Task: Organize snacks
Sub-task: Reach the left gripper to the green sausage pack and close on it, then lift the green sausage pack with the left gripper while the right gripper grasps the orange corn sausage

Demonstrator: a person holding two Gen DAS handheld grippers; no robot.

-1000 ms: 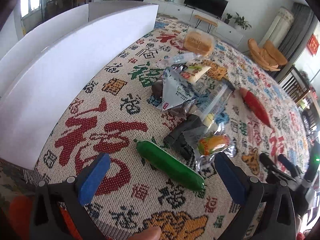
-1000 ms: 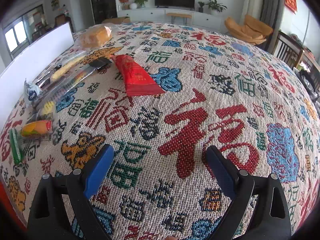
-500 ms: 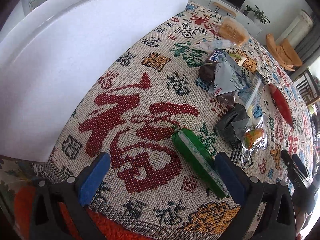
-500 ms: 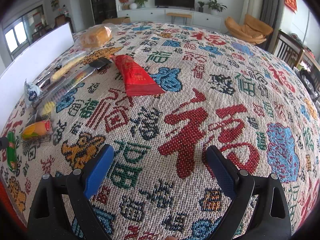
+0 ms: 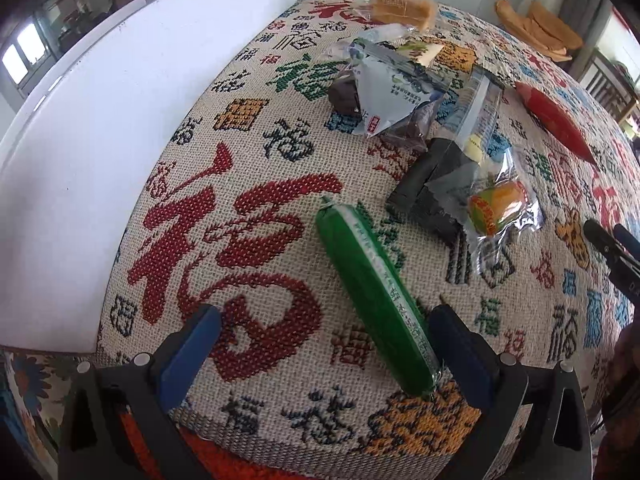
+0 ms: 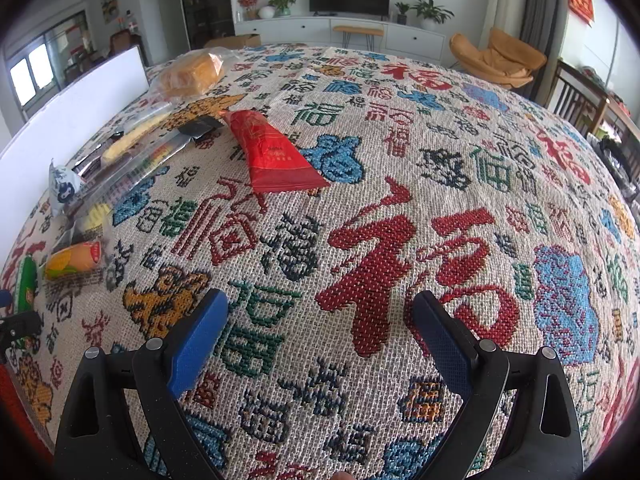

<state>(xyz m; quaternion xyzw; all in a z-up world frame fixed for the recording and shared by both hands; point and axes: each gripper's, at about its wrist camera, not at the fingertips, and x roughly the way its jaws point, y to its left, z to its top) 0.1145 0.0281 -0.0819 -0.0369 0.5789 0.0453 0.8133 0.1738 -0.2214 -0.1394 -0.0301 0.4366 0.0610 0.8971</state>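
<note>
A green sausage-shaped snack [image 5: 374,298] lies on the patterned tablecloth, its near end beside the right finger of my open left gripper [image 5: 324,354]. Beyond it sit a clear pack with an orange snack [image 5: 498,208], dark packets [image 5: 432,188], a grey-blue triangular bag [image 5: 390,92], a red pack [image 5: 554,118] and a bagged yellow cake [image 5: 400,6]. My right gripper [image 6: 320,334] stands open over bare cloth, holding nothing. In its view the red pack [image 6: 272,152] lies ahead, the orange snack [image 6: 74,260] and green snack [image 6: 26,284] at far left.
A tall white board [image 5: 120,120] stands along the left side of the table. The table's near edge [image 5: 280,436] runs just under my left gripper. The other gripper's black tips [image 5: 612,248] show at the right of the left wrist view. Chairs stand beyond the table [image 6: 496,56].
My left gripper has moved in toward the green snack, which now lies between its fingers near the right one. The right gripper has not moved.
</note>
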